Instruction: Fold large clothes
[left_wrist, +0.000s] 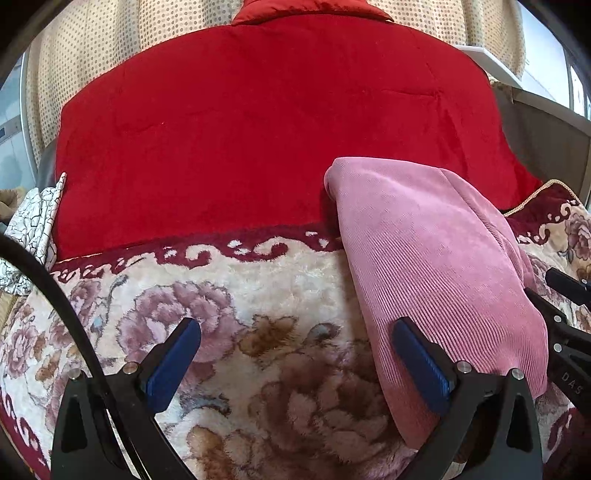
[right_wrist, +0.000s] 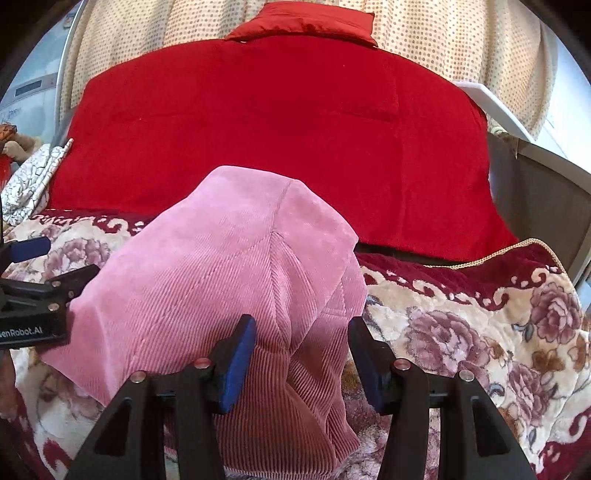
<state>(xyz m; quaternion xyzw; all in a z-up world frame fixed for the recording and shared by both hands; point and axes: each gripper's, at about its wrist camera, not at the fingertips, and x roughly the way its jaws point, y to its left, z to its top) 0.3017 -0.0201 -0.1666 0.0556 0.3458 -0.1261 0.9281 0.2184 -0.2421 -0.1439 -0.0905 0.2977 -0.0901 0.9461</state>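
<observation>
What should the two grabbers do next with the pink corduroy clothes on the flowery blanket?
Probably close the right gripper on the pink corduroy garment. Its fingers are open with a bunched fold of the cloth between them, while the left gripper is open beside the garment's edge over the floral blanket, holding nothing. The garment looks only partly folded.

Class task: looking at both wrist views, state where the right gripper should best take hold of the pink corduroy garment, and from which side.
Probably the near bunched edge of the pink corduroy garment, approached from the front, low along the floral blanket. The right gripper is open and already straddles that raised fold, which gives the fingers thickness to pinch; the flat panel farther back offers none.
</observation>
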